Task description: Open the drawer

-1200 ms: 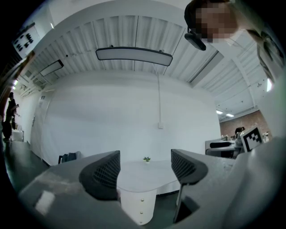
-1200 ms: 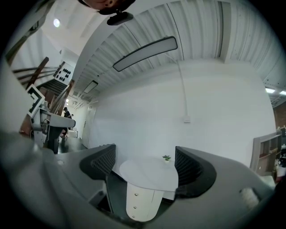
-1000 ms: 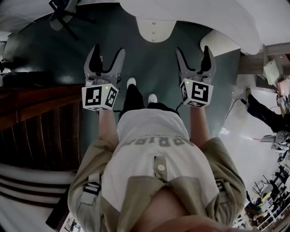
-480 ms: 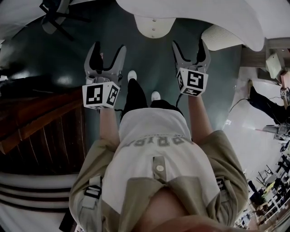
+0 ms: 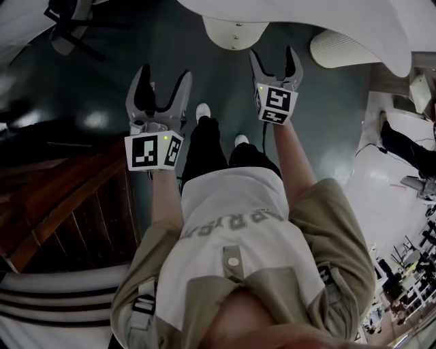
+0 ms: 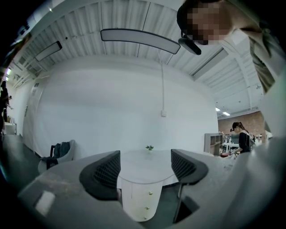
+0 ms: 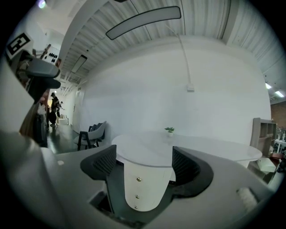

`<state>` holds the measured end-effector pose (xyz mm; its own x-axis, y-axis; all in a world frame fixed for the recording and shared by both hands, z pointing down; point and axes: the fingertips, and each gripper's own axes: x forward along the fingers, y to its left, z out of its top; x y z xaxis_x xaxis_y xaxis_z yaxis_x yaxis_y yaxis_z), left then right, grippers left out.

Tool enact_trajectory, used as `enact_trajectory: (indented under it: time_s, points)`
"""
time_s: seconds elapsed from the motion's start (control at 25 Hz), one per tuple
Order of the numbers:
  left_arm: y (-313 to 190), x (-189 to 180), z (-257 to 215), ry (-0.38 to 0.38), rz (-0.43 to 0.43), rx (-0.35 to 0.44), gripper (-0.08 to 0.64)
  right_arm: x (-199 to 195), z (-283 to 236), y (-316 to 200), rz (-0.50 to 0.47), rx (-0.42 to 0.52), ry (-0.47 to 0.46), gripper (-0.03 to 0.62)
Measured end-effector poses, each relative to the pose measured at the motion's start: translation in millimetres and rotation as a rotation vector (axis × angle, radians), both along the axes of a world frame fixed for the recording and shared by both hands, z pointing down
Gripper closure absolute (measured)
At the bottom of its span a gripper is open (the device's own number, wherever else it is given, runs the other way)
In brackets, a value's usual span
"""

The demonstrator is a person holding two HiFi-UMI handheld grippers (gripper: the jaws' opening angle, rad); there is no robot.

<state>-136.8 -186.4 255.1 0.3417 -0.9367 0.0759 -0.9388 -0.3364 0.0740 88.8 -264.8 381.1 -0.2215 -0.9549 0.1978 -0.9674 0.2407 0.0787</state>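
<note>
A white rounded drawer pedestal (image 5: 235,33) with three small brass knobs stands under a white table top (image 5: 320,20) ahead of me. In the left gripper view the pedestal (image 6: 142,197) shows between the jaws at a distance, and likewise in the right gripper view, pedestal (image 7: 144,185). My left gripper (image 5: 162,76) is held open over the dark floor, empty. My right gripper (image 5: 272,56) is open too, empty, further forward and close to the pedestal without touching it. Both gripper views, left gripper (image 6: 145,170) and right gripper (image 7: 144,164), show nothing between the pads.
Dark wooden steps (image 5: 61,198) lie at my left. A chair (image 5: 68,27) stands at the far left of the floor, also seen as chair (image 7: 91,134). A small plant (image 7: 169,130) sits on the table. A person (image 6: 243,136) is far off at the right.
I have stepped forward toward the table. The right gripper has moved ahead and slightly left, nearer the pedestal. The left gripper has stayed about where it was. Both remain open.
</note>
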Motion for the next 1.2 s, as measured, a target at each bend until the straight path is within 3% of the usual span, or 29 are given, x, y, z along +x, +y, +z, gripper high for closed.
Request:
enact_trajectory:
  time_s: [0.52, 1.2]
  points:
    - [-32.7, -25.6, 104.8, 0.022, -0.005, -0.031, 0.198, -37.3, 123.4, -60.0, 0.021, -0.053, 0.034, 0.207]
    - [-82.9, -43.3, 211.5, 0.025, 0.022, 0.007, 0.198, -58.9, 271.7, -150.0, 0.073, -0.131, 0.056, 0.276]
